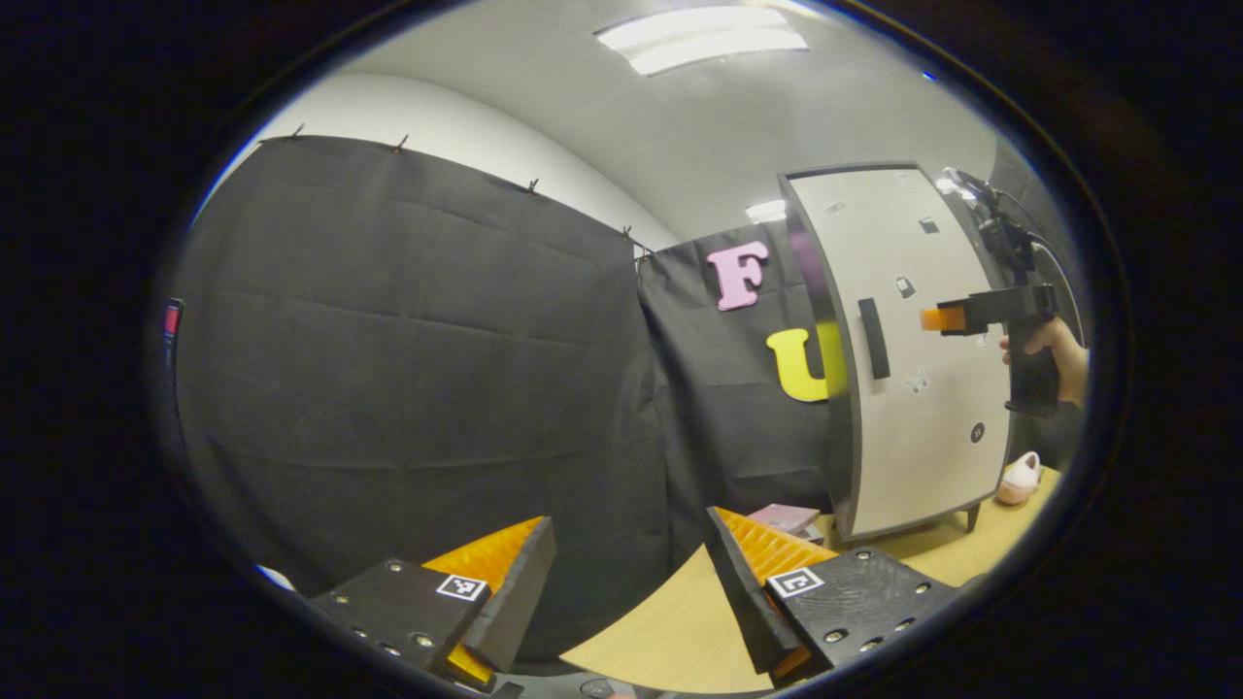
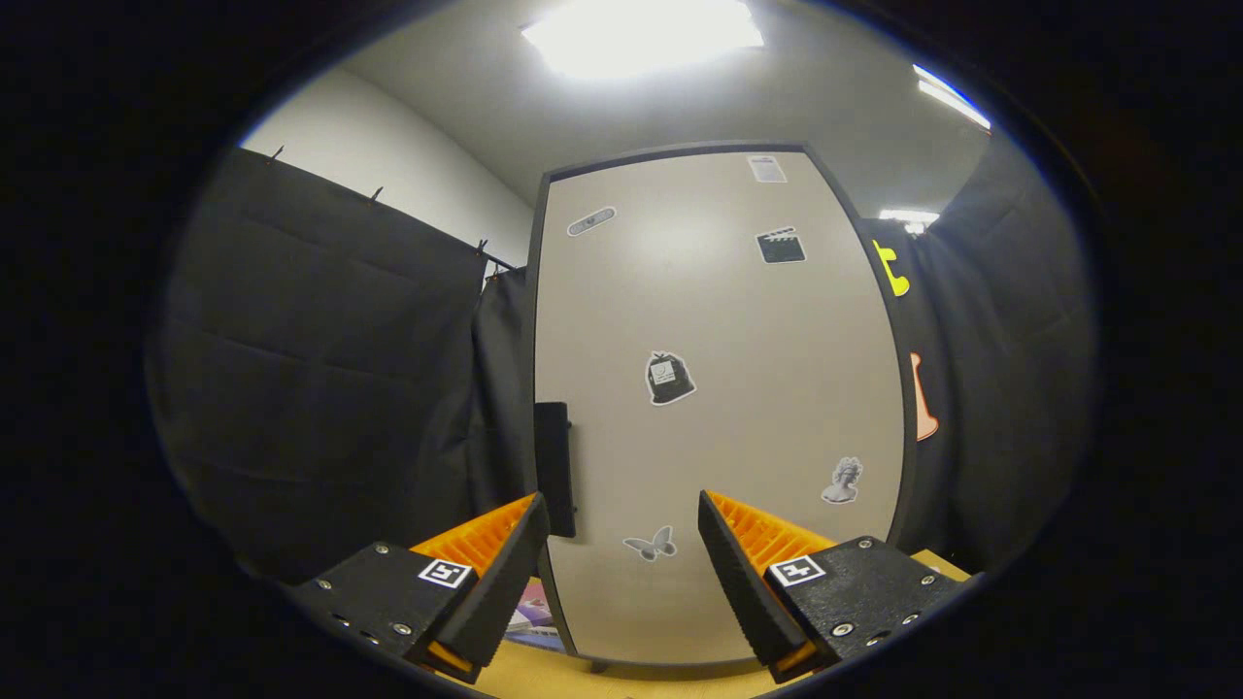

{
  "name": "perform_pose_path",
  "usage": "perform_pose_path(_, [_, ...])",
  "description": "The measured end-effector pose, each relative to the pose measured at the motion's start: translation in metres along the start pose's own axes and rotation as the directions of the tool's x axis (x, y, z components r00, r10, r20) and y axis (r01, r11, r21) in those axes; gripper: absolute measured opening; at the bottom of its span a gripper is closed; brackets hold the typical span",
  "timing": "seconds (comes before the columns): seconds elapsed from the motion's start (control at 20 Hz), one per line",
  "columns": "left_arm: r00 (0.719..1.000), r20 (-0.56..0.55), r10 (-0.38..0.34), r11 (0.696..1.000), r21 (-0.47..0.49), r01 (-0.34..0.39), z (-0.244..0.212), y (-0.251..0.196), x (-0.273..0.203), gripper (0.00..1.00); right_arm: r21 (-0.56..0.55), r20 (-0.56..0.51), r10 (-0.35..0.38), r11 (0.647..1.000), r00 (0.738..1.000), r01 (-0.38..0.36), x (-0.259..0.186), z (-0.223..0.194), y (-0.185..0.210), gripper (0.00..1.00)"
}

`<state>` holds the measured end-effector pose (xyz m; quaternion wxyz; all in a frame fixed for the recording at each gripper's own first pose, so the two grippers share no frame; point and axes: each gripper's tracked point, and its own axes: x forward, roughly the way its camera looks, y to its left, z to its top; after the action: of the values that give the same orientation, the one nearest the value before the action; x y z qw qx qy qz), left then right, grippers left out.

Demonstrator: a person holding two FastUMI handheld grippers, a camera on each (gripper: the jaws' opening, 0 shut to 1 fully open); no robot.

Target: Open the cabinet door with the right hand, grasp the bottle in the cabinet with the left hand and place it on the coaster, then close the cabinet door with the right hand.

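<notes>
The cabinet door (image 2: pixel 719 408) is closed, its handle (image 2: pixel 554 468) at nine o'clock on the panel. The right gripper (image 2: pixel 621 563) faces it with jaws spread, empty. The left gripper (image 1: pixel 631 582), jaws also spread, hovers over the table (image 1: pixel 670 621)

The cabinet door (image 2: pixel 719 408) was pale beige with a dark frame, a black handle (image 2: pixel 554 468) and small grey-and-black stickers; the tabletop (image 1: pixel 670 621) was light tan.

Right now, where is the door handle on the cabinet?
In the right gripper view the handle sits on the cabinet door's left edge, about halfway down, just above the right gripper's left finger.
</notes>
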<state>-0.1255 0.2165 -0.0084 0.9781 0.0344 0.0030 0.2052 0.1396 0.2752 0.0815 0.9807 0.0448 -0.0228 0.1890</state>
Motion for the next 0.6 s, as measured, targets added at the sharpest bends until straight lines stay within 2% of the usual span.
perform_pose_path(0.1, [1.0,-0.007,0.012,1.0,-0.007,-0.012,-0.004,0.009,0.002,0.89,-0.012,-0.011,0.01,1.0,1.0,-0.01,0.012,-0.005,0.01,0.95])
perform_pose_path(0.15, [1.0,-0.01,0.02,1.0,-0.01,-0.02,-0.007,0.013,0.003,0.93,-0.018,-0.018,0.012,1.0,1.0,-0.013,0.018,-0.009,0.015,0.95])
perform_pose_path(0.2, [1.0,-0.012,0.027,1.0,-0.01,-0.027,-0.008,0.017,0.004,0.89,-0.023,-0.023,0.02,1.0,1.0,-0.021,0.026,-0.01,0.021,0.95])
perform_pose_path(0.4, [0.999,-0.018,0.05,0.999,-0.007,-0.05,-0.013,0.033,0.005,0.89,-0.034,-0.038,0.018,0.999,0.999,-0.02,0.057,-0.015,0.035,0.95])
perform_pose_path(0.45, [0.998,-0.022,0.053,0.999,-0.01,-0.054,-0.015,0.035,0.005,0.93,-0.03,-0.048,0.013,0.999,0.999,-0.015,0.066,-0.018,0.037,0.94])
perform_pose_path(0.5, [0.998,-0.026,0.055,0.998,-0.014,-0.056,-0.017,0.037,0.006,0.88,-0.023,-0.065,0.016,1.0,0.998,-0.017,0.074,-0.021,0.041,0.92])
perform_pose_path(0.6, [0.998,-0.033,0.062,0.998,-0.013,-0.062,-0.021,0.043,0.007,0.94,-0.014,-0.108,0.027,0.999,0.994,-0.029,0.088,-0.029,0.051,0.86])
